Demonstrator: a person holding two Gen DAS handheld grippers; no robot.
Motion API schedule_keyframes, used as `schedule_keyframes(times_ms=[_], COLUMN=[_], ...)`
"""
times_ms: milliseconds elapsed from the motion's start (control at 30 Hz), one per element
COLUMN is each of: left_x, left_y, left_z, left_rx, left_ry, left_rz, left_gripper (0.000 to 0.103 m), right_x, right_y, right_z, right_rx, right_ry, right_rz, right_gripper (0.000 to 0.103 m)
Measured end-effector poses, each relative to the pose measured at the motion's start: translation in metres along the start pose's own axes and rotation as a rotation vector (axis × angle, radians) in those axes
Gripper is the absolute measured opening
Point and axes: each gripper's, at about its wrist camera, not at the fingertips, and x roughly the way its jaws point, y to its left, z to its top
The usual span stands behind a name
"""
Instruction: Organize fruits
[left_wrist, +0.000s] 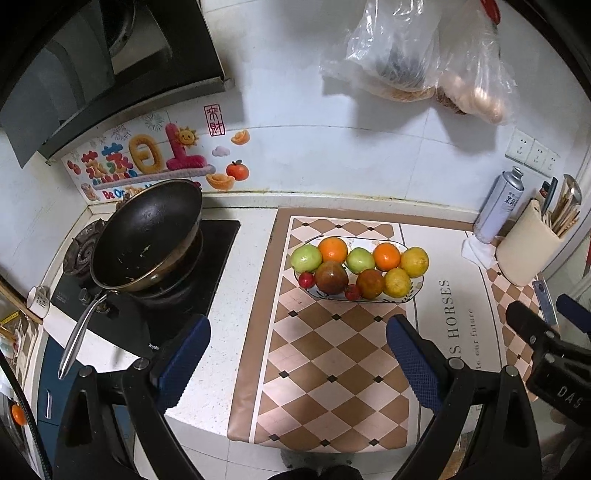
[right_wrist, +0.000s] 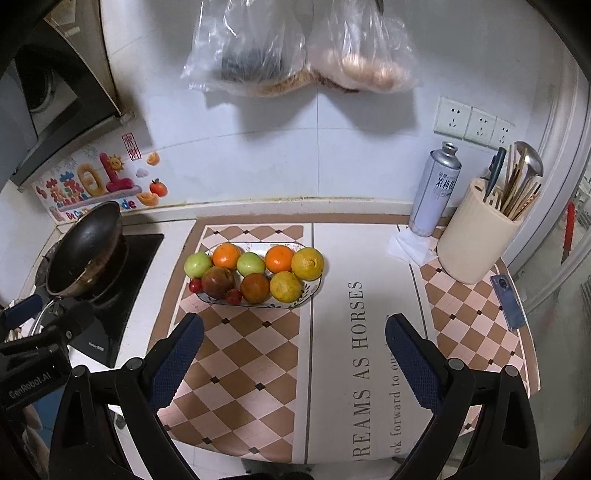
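Observation:
An oval patterned plate (left_wrist: 415, 290) (right_wrist: 314, 286) on the checkered mat holds several fruits: green apples (left_wrist: 306, 257) (right_wrist: 197, 264), oranges (left_wrist: 333, 250) (right_wrist: 226, 255), yellow citrus (left_wrist: 414, 261) (right_wrist: 307, 263), dark red fruits (left_wrist: 331, 277) (right_wrist: 218, 282) and small red ones (left_wrist: 306, 279) (right_wrist: 195, 285). My left gripper (left_wrist: 299, 354) is open and empty, held above the mat in front of the plate. My right gripper (right_wrist: 293, 350) is open and empty, in front of the plate and to its right. Each gripper shows at the edge of the other's view.
A black wok (left_wrist: 147, 236) (right_wrist: 86, 251) sits on the stove at the left. A spray can (right_wrist: 434, 192), a utensil holder (right_wrist: 476, 236) and a crumpled tissue (right_wrist: 410, 245) stand at the back right. A phone (right_wrist: 508, 301) lies at the right edge. Plastic bags (right_wrist: 295, 48) hang on the wall.

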Motion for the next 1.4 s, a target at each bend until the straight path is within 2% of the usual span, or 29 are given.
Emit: schedule_keyframes(times_ms=[367, 400, 700, 1400], left_x=[0.017, 0.018, 0.014, 0.009], left_y=[0.004, 0.004, 0.003, -0.003], left_z=[0.003, 0.004, 0.006, 0.002], left_rx=[-0.024, -0.027, -0.028, -0.016], left_ry=[0.015, 0.015, -0.014, -0.020], left_rz=[0.006, 0.007, 0.013, 0.020], left_gripper=[0.098, 0.100, 0.101, 0.102], right_x=[0.013, 0.013, 0.009, 0.004], right_y=[-0.005, -0.005, -0.006, -0.009], right_z=[0.000, 0.000, 0.005, 0.005], right_rx=[-0.007, -0.006, -0.017, -0.020], right_ry=[0.000, -0.003, -0.017, -0.023], right_rz=[-0.011, -0.012, -0.012, -0.013], right_gripper=[0.101, 0.102, 0.103, 0.103])
